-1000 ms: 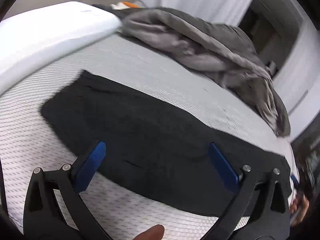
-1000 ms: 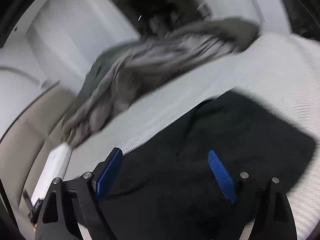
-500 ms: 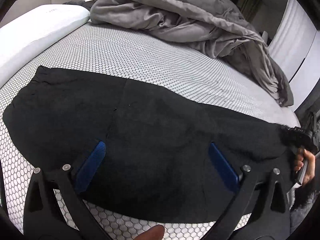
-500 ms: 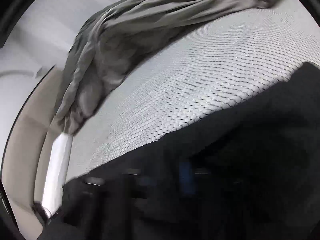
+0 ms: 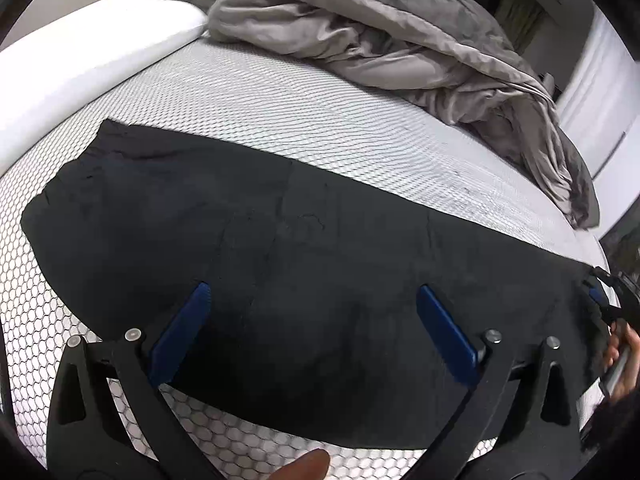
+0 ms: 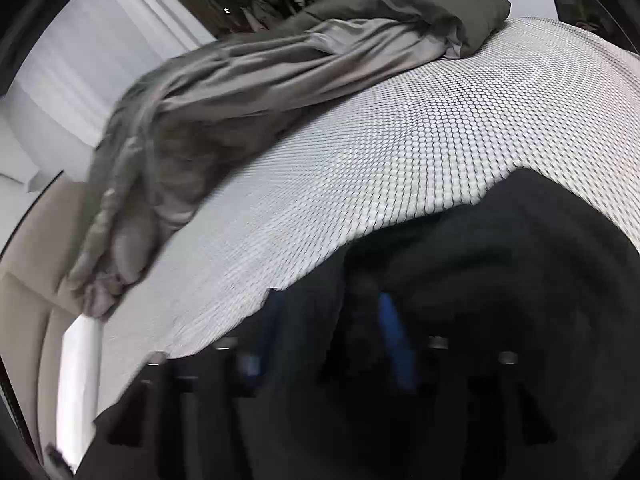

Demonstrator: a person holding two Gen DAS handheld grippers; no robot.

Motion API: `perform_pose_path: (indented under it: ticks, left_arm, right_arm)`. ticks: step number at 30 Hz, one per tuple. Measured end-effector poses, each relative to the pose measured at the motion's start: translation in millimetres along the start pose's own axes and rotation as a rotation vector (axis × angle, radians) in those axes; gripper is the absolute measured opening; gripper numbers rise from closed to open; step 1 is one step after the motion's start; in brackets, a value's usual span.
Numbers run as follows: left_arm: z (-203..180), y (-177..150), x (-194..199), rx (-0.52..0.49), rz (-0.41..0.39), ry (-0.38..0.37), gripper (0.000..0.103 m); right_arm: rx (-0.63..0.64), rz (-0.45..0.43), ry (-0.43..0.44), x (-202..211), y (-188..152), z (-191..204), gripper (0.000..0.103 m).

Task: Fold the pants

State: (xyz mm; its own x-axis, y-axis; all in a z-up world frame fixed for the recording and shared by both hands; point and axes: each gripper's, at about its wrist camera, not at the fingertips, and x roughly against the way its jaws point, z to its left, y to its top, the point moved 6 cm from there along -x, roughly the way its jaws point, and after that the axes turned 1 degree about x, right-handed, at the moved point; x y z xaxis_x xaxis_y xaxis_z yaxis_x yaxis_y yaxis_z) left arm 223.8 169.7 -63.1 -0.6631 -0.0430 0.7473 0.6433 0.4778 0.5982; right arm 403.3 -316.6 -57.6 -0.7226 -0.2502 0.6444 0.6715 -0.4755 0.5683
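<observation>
Black pants [image 5: 280,264] lie flat across the white honeycomb-patterned mattress [image 5: 280,120], stretching from left to right. My left gripper [image 5: 312,332] is open and empty, hovering just above the middle of the pants. My right gripper [image 6: 328,336] sits at the pants' right end and is closed on a bunched edge of the black fabric [image 6: 460,300]; the view is blurred and dark fabric covers most of the fingers. The right gripper also shows at the far right of the left wrist view [image 5: 608,304], at the pants' end.
A crumpled grey duvet [image 5: 400,48] lies along the far side of the mattress, also in the right wrist view [image 6: 240,92]. A white pillow [image 5: 80,60] sits at the far left. The mattress edge drops off at the right.
The right gripper has dropped from open above the pants onto their end and closed on the fabric. The left gripper has drawn back slightly, still open over the pants.
</observation>
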Motion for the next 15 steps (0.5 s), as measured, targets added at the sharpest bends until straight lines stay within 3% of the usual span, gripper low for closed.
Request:
perform_pose_path:
  ticks: [3, 8, 13, 15]
  left_arm:
    - [-30.7, -12.7, 3.2, -0.097, 0.012, -0.024, 0.102]
    - [-84.4, -52.2, 7.9, -0.293, 0.048, -0.072, 0.102]
    - [-124.7, -94.3, -3.2, -0.396, 0.132, -0.101, 0.102]
    - [-136.7, -110.3, -8.8, -0.488, 0.15, -0.064, 0.102]
  right_arm:
    - [0.097, 0.05, 0.063, 28.8, -38.5, 21.8, 0.071]
    - [0.327, 0.082, 0.06, 62.7, -108.2, 60.1, 0.094]
    - [0.534, 0.149, 0.03, 48.5, -166.7, 91.6, 0.094]
    - [0.646, 0.185, 0.019, 35.2, -189.3, 105.3, 0.094]
